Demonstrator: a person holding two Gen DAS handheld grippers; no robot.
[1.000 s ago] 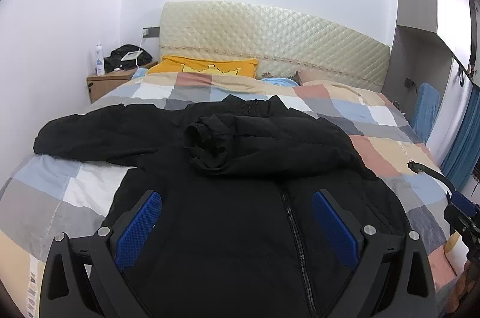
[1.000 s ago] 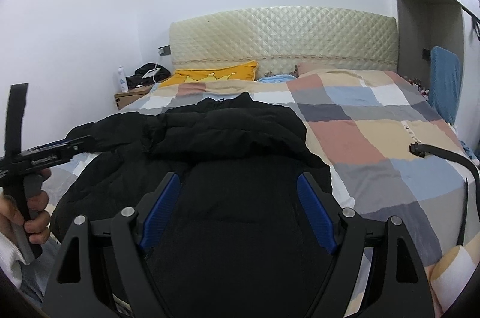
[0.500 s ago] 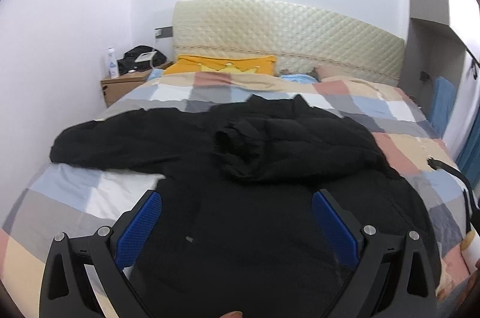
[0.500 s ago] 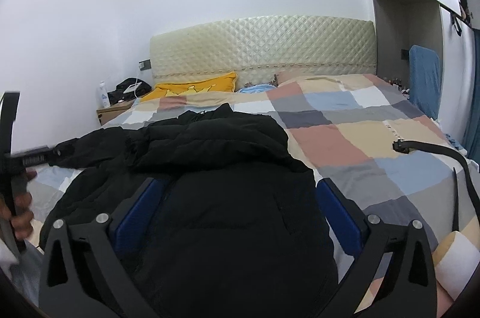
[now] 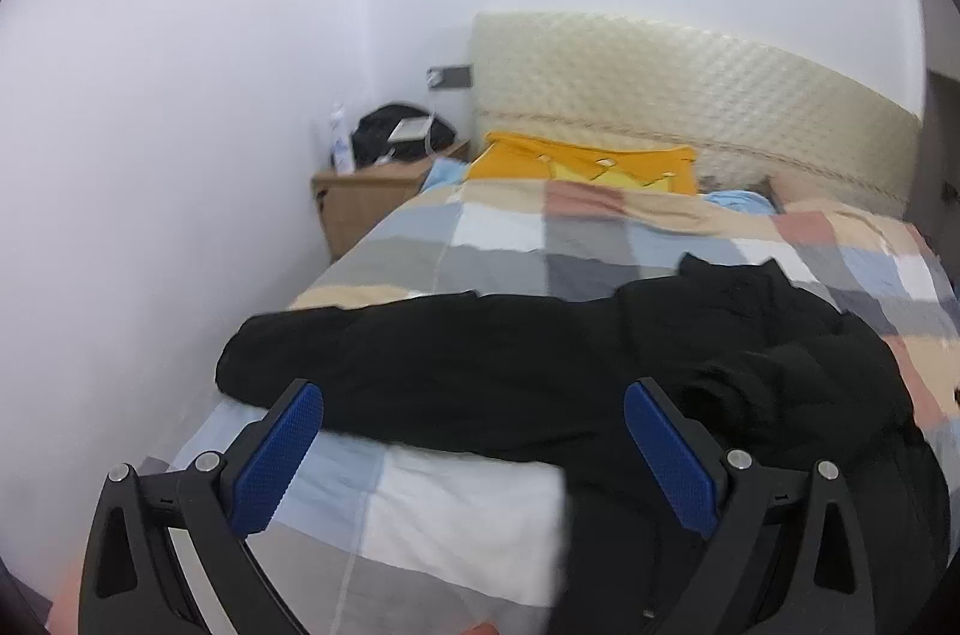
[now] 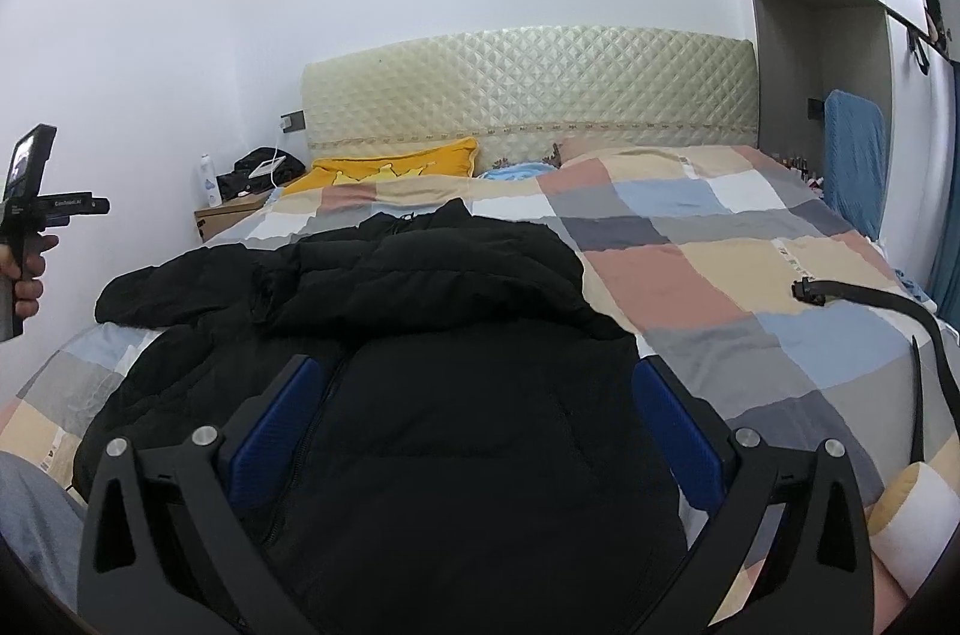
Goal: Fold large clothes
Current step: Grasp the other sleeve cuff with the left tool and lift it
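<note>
A black padded jacket [image 6: 456, 395] lies front up on the checked bed [image 6: 690, 275], its zip running toward me. Its right sleeve is folded across the chest; the left sleeve [image 5: 432, 365] stretches out flat toward the wall. My left gripper [image 5: 474, 431] is open and empty, above the bed's left side facing that outstretched sleeve. My right gripper [image 6: 480, 407] is open and empty, hovering over the jacket's lower body. The left gripper [image 6: 36, 209] also shows at the left edge of the right wrist view, held in a hand.
A yellow pillow [image 5: 582, 161] lies against the quilted headboard [image 6: 528, 89]. A wooden nightstand [image 5: 372, 203] with a bottle and a black bag stands at the bed's far left by the wall. A black belt [image 6: 870, 311] lies on the bed's right side. A blue cloth [image 6: 852, 155] hangs at right.
My left gripper has swung left, from over the jacket's body to facing the outstretched sleeve near the wall. My right gripper has opened wider and shifted slightly over the jacket.
</note>
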